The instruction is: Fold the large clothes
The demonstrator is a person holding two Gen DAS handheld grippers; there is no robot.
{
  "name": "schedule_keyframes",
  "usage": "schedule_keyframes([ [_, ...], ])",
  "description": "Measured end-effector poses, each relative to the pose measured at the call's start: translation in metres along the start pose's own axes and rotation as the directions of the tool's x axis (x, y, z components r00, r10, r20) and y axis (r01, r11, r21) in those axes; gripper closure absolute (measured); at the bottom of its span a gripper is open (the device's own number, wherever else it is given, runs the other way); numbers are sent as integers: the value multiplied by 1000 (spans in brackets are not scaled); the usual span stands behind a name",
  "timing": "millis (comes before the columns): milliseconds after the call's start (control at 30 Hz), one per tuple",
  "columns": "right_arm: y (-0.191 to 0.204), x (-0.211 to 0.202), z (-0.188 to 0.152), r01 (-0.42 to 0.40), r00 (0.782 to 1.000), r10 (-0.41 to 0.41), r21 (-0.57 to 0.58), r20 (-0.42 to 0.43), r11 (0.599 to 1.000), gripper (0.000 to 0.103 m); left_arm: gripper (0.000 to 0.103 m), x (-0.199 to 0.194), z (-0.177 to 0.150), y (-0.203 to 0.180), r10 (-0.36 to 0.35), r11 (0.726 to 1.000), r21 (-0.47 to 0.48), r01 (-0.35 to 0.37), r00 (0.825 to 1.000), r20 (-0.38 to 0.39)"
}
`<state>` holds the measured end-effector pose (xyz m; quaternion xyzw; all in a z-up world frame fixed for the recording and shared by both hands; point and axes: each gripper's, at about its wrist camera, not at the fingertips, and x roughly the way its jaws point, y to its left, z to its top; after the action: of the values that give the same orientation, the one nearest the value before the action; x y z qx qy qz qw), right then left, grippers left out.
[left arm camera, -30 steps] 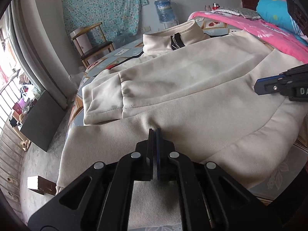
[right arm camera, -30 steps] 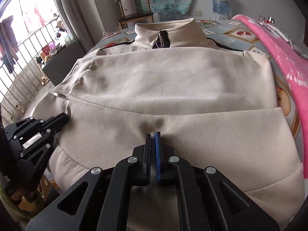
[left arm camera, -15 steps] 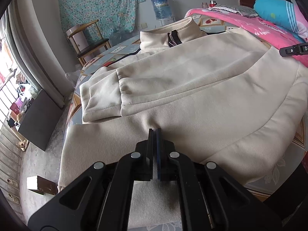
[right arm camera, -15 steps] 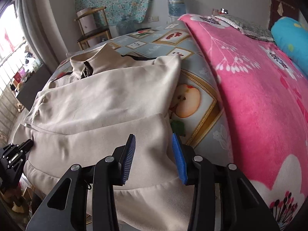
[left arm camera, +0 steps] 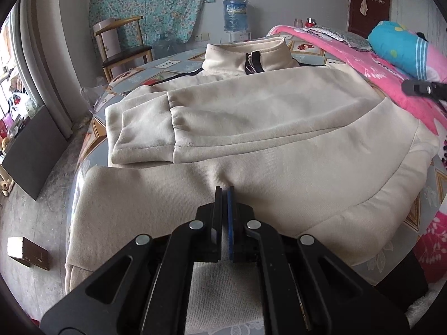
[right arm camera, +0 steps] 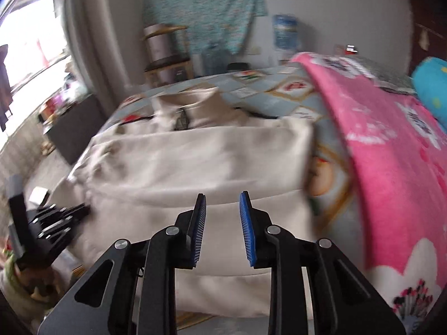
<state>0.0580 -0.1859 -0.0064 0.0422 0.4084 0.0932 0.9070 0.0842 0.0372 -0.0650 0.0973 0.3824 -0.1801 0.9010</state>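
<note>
While the cream zip-neck sweatshirt lies spread on the bed, its collar points to the far edge and its hem hangs over the near edge. One sleeve is folded across the body, and its cuff rests near the left edge of the bed. The bed has a patterned blue sheet, and a pink flowered blanket covers its right side, just beside the sweatshirt.

The left gripper is closed on the fabric near the hem: its two pads are pressed together and a small pleat of cloth rises between the tips. The right gripper stands above the right part of the sweatshirt with its blue ribbed pads apart. Its jaws have just been closing a little, but nothing is between them and they do not touch the cloth. In the left wrist view only the tip of the right gripper shows, at the right edge, over the pink blanket. The right wrist view is blurred.

At the far wall stand a wooden chair and a blue water bottle, and a turquoise flowered cloth hangs there.
</note>
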Motion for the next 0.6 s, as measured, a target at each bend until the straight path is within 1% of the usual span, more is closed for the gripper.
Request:
schedule_keyframes([
  [67, 34, 28, -1, -98, 993, 94, -64, -65, 993, 78, 100, 1, 1, 4, -24, 999, -26, 24, 1000, 2],
  [100, 50, 40, -1, -121, 990, 113, -102, -82, 987, 78, 100, 2, 1, 5, -35, 999, -37, 35, 999, 2],
  [133, 63, 50, -4, -144, 986, 133, -122, -98, 982, 78, 100, 2, 1, 7, -46, 998, -48, 46, 999, 2],
  [167, 71, 65, -4, -170, 979, 153, -129, -132, 977, 78, 100, 2, 1, 9, -57, 997, -58, 57, 998, 4],
  [200, 77, 78, -6, -168, 976, 145, -140, -163, 976, 78, 98, 3, 1, 11, -70, 995, -67, 71, 998, 7],
  [233, 81, 92, -8, -128, 980, 98, -171, -175, 977, 78, 97, 3, 0, 13, -81, 994, -75, 81, 997, 11],
  [267, 86, 91, -9, -114, 986, 87, -196, -143, 974, 79, 97, 3, -1, 15, -93, 992, -83, 94, 996, 13],
  [300, 86, 91, -7, -111, 985, 82, -196, -152, 974, 80, 97, 1, -1, 19, -108, 990, -94, 109, 994, 13],
  [367, 81, 91, -5, -126, 981, 99, -160, -167, 979, 80, 94, -5, -1, 26, -121, 986, -112, 123, 992, 21],
  [400, 79, 90, -6, -129, 981, 103, -157, -166, 979, 80, 93, -10, -2, 32, -93, 988, -122, 97, 995, 35],
  [433, 78, 89, -8, -129, 981, 103, -158, -164, 979, 80, 93, -13, -4, 39, -43, 990, -129, 47, 998, 35],
  [467, 77, 89, -9, -129, 981, 103, -154, -164, 980, 80, 93, -14, -6, 49, 10, 990, -143, -7, 1000, 20],
  [500, 77, 88, -10, -130, 981, 105, -150, -163, 980, 80, 94, -11, -8, 59, 47, 985, -164, -47, 999, -5],
  [533, 77, 89, -11, -131, 981, 107, -147, -163, 980, 80, 102, -7, -12, 74, 53, 978, -199, -58, 998, -31],
  [600, 78, 90, -10, -132, 980, 108, -143, -166, 981, 80, 101, -7, -16, 97, -4, 964, -265, 1, 1000, -12],
])
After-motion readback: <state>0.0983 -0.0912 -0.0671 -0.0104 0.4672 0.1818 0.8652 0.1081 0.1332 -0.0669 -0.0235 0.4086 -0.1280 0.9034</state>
